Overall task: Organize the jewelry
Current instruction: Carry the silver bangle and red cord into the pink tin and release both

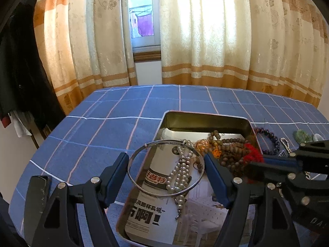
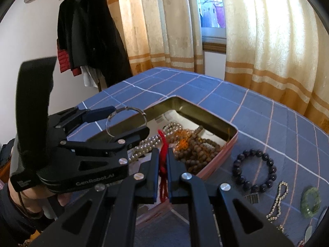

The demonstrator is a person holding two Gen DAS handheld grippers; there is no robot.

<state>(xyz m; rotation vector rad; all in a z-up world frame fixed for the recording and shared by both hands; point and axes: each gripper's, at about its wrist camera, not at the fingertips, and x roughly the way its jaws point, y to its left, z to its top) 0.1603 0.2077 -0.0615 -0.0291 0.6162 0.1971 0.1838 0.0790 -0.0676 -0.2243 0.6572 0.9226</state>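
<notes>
Your left gripper [image 1: 166, 173] has its jaws spread, spanning the thin silver bangle [image 1: 165, 167] above the open rectangular metal tin [image 1: 205, 116]. Your right gripper [image 2: 163, 164] has its jaws clamped on the red tassel [image 2: 162, 158] of the brown wooden bead strand [image 2: 197, 148]. Pearls and wooden beads are already in; the dark bead bracelet [image 2: 255, 169], small metal bead chain [image 2: 278, 199] and green stone pendant [image 2: 310, 202] remain on the blue checked worktop [image 2: 267, 123]. Cream-and-orange curtains [image 1: 205, 41] hang behind.

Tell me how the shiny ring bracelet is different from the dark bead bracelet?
The silver bangle is one thin metal hoop; the dark bead bracelet is many round beads. The bangle sits between the left gripper's fingers above the tin; the bead bracelet lies on the blue cloth. Both are circles.
</notes>
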